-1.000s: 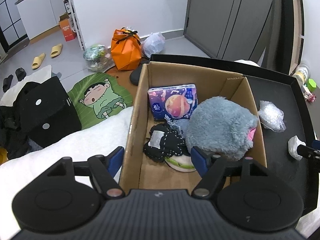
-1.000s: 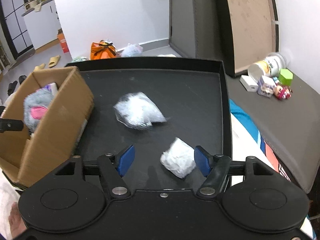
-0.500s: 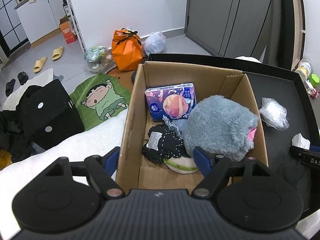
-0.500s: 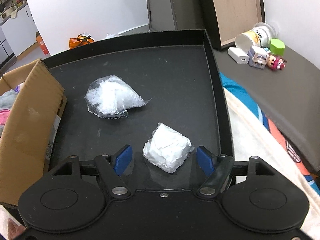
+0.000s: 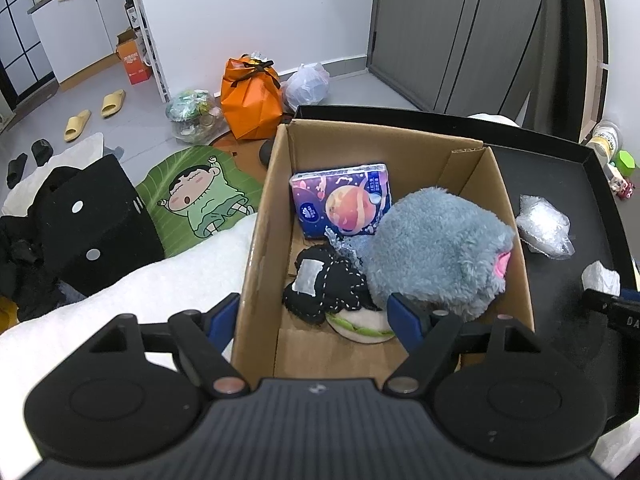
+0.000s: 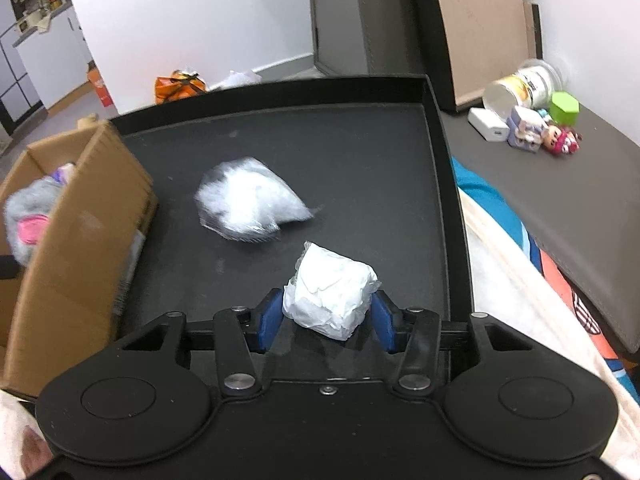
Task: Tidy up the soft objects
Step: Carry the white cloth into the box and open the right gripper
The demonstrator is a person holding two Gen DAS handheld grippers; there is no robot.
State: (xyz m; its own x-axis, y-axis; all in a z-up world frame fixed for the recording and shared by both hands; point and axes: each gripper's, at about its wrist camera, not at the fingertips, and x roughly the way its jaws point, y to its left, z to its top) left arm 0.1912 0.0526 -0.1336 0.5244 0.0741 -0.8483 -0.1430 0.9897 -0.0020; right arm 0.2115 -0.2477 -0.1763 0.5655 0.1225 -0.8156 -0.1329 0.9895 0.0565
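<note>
The only lettering I can read is a fragment, "DA", in white on the black body of the right gripper at the right edge of my left view; the purple tissue pack [image 5: 342, 200] carries a planet picture and small print too fine to make out, and the tub [image 6: 520, 88] on the grey ledge has a label I cannot read either.

My right gripper [image 6: 326, 320] has its blue pads drawn in against both sides of a white wrapped bundle [image 6: 332, 290] — pinching it over the black tray [image 6: 360, 96]. Just beyond it, apart from it, lies a clear bag of white filling [image 6: 248, 204], blurred in this view.

My left gripper [image 5: 316, 316] has its jaws spread wide and grips nothing; it hangs over the near end of the cardboard box [image 5: 264, 216], one finger outside the left wall, the other over the inside. In the box sit a grey plush toy [image 5: 432, 248], a black stitched piece [image 5: 324, 288] overlapping a white and green cushion [image 5: 360, 324], and the tissue pack leaning at the back. The box stands at the tray's left end.
</note>
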